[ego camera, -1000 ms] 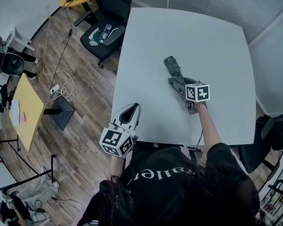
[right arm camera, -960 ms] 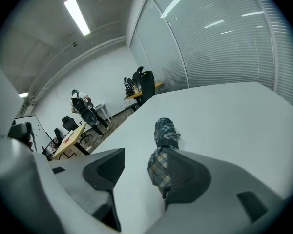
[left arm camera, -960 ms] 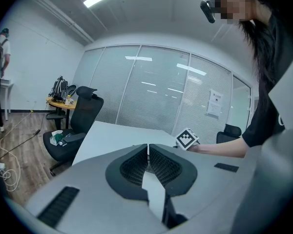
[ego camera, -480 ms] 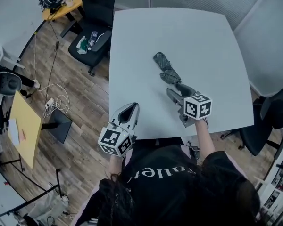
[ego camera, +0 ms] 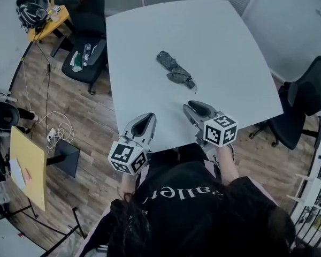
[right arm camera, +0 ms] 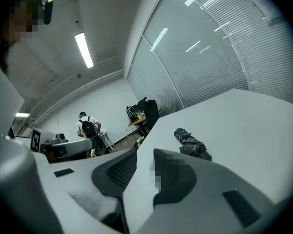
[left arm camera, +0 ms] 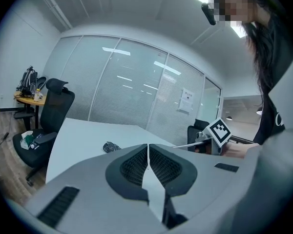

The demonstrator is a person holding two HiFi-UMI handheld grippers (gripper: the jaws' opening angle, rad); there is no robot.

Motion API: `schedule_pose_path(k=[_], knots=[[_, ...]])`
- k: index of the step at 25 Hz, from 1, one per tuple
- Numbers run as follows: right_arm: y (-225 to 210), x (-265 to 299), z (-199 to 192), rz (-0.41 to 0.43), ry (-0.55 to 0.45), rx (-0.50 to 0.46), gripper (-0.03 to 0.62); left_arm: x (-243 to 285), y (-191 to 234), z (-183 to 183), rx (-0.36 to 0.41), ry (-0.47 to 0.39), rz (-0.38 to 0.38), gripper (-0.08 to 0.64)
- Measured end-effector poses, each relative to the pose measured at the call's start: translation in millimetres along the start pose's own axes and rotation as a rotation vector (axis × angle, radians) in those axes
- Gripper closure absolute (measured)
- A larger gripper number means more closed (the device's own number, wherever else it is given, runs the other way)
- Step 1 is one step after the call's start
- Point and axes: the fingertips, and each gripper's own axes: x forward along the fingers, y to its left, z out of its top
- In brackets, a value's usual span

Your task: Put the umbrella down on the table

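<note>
Already down: dark plaid folded fabric umbrella (ego camera: 175, 73) lies flat midway on the pale grey surface (ego camera: 224, 47), apart from both tongs. Both are empty: left tongs (ego camera: 145, 120) pressed together, right tongs (ego camera: 196, 108) closing on nothing. Best to lift both clear without brushing it. Right gripper view alone shows a distant person with backpack (right arm camera: 88, 127); head view alone shows white floor cables (ego camera: 56, 130).
</note>
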Motion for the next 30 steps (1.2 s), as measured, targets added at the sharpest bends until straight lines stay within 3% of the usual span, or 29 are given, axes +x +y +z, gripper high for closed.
schedule_pose_path(k=[9, 18, 30], knots=[[27.8, -34.1, -18.1, -0.034, -0.101, 0.073, 0.527, -5.3, -27.1, -10.9, 0.046, 0.036, -0.118, 0.531], [40.5, -51.5, -19.5, -0.079, -0.165, 0.077, 0.558, -6.6, -44.5, -13.0, 0.071, 0.037, -0.195, 0.531], [43.4, -58.1, -26.1, -0.105, -0.145, 0.022, 0.566, -4.7, -54.0, -15.8, 0.076, 0.039, -0.232, 0.531]])
